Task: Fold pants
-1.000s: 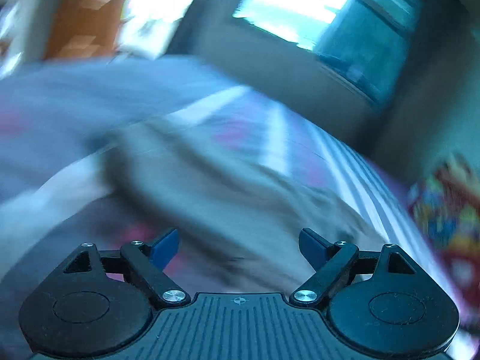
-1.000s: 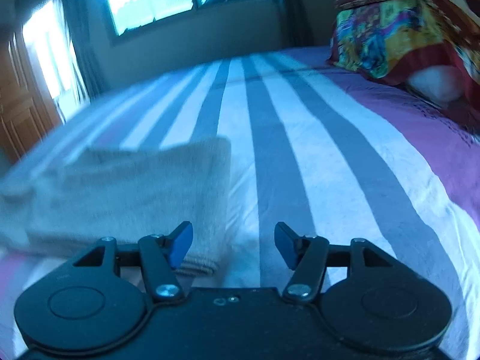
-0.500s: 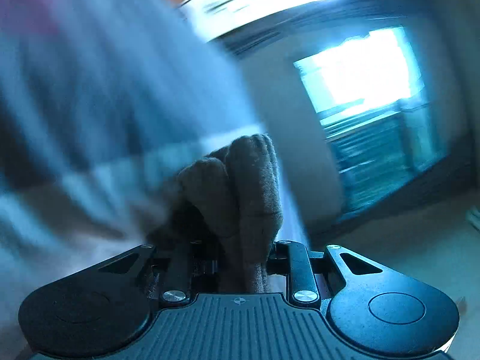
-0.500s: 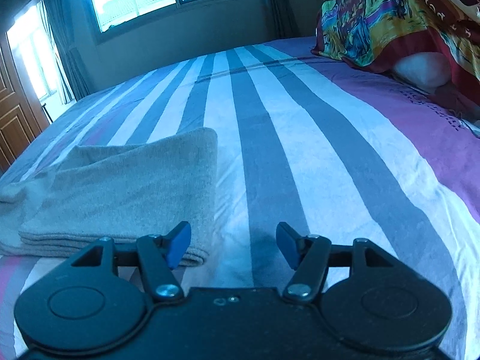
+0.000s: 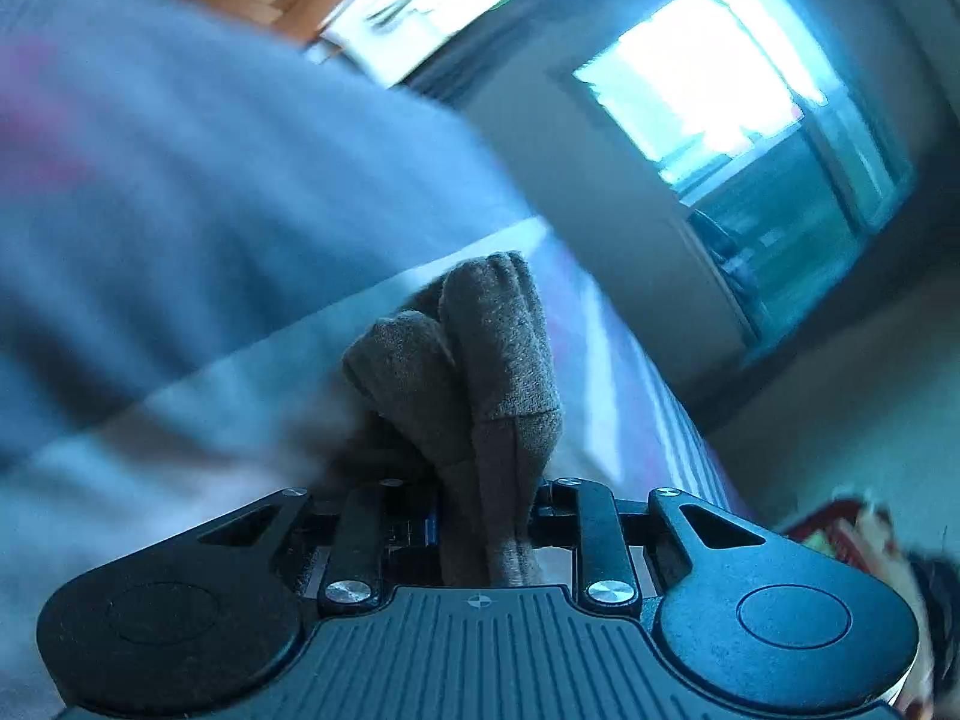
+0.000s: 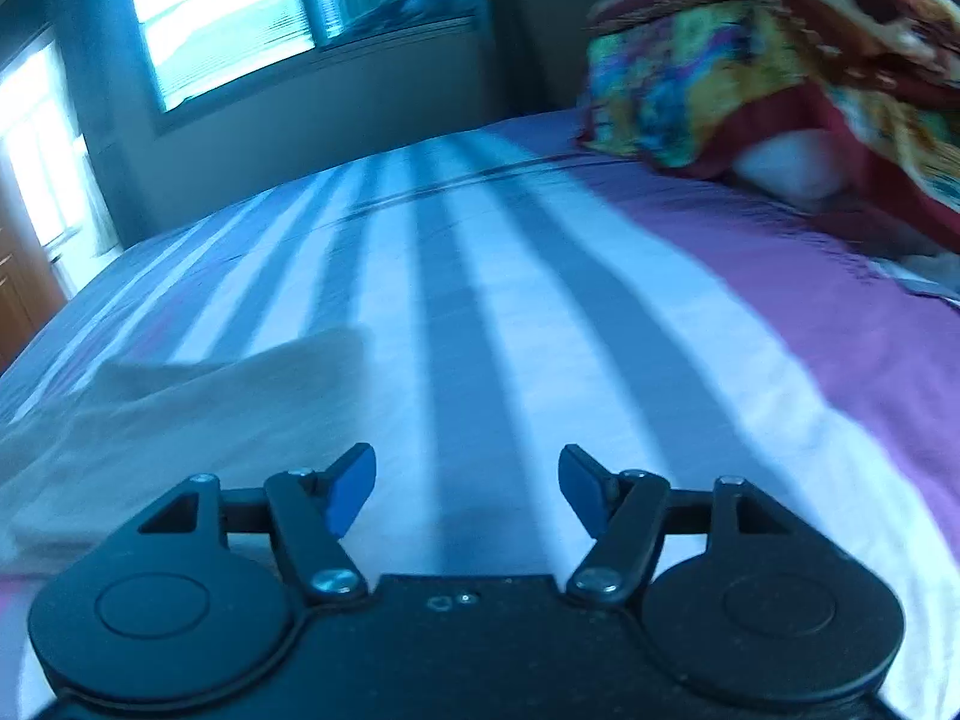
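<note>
The pants are tan-brown knit fabric. In the left wrist view my left gripper [image 5: 483, 531] is shut on a bunched fold of the pants [image 5: 480, 348], which sticks up between the jaws above the striped bed; the view is tilted and blurred. In the right wrist view the folded pants [image 6: 198, 408] lie flat on the bed at the left, blurred. My right gripper [image 6: 467, 489] is open and empty, low over the bed just right of the pants' near corner.
The striped white, grey and purple bedsheet [image 6: 540, 312] covers the bed. A colourful blanket and pillows [image 6: 750, 60] are piled at the far right. A window [image 6: 240, 12] and wall lie beyond the bed; a wooden door [image 6: 24, 294] stands at the left.
My left gripper was open over the pants a second ago, then shut on a fold and swung with it. My right gripper stayed open and shifted a little to the right.
</note>
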`<state>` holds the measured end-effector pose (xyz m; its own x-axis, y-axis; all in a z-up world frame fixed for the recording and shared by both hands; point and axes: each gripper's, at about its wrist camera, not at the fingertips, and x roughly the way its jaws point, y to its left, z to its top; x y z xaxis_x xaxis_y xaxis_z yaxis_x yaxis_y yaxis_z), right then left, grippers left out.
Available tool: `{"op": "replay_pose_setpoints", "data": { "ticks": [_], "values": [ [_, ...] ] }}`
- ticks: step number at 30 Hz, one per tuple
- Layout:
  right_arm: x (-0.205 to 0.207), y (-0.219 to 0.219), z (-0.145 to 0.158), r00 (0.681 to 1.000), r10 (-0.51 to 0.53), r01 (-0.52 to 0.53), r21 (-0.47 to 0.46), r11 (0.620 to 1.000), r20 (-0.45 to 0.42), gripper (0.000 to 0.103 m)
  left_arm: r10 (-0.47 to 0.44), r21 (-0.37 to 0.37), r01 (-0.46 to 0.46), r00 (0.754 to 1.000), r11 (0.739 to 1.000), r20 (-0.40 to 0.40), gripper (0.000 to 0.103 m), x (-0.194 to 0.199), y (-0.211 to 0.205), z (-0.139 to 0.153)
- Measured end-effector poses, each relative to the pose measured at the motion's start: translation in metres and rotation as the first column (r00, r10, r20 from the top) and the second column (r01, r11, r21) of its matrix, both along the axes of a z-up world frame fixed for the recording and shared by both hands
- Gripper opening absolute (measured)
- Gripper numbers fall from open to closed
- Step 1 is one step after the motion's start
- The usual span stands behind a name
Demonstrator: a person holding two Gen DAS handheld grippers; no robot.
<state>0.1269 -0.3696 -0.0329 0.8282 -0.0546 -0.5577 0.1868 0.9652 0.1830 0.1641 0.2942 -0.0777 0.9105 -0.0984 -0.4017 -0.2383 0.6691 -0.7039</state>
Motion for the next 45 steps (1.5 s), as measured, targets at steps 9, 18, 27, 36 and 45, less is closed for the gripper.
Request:
{"op": "replay_pose_setpoints", "data": {
  "ticks": [9,18,27,36,45],
  "values": [
    [-0.013,-0.077,-0.018,0.988,-0.152,0.154,-0.052,0.987,0.038,0.071,-0.257,0.283,0.223,0.962,0.933,0.092,0.023,0.058,-0.122,0.107],
    [-0.036,-0.113,-0.033,0.971,-0.226,0.218,0.102,0.971,0.075,0.073,-0.628,0.506,0.542,0.779,0.671,-0.002,0.023,0.053,-0.324,0.137],
    [-0.037,-0.126,-0.037,0.97,-0.228,0.21,0.18,0.961,0.084,0.075,-0.738,0.531,0.73,0.623,0.429,-0.261,0.031,0.033,-0.433,0.065],
    [-0.036,-0.124,-0.038,0.972,-0.221,0.204,0.169,0.964,0.082,0.078,-0.758,0.496,0.692,0.645,0.525,-0.096,0.083,-0.004,-0.387,0.088],
    [-0.046,-0.098,-0.022,0.979,-0.162,0.147,0.122,0.982,0.122,0.075,-0.396,0.541,0.385,0.913,0.748,-0.102,0.082,-0.106,-0.214,0.062]
  ]
}}
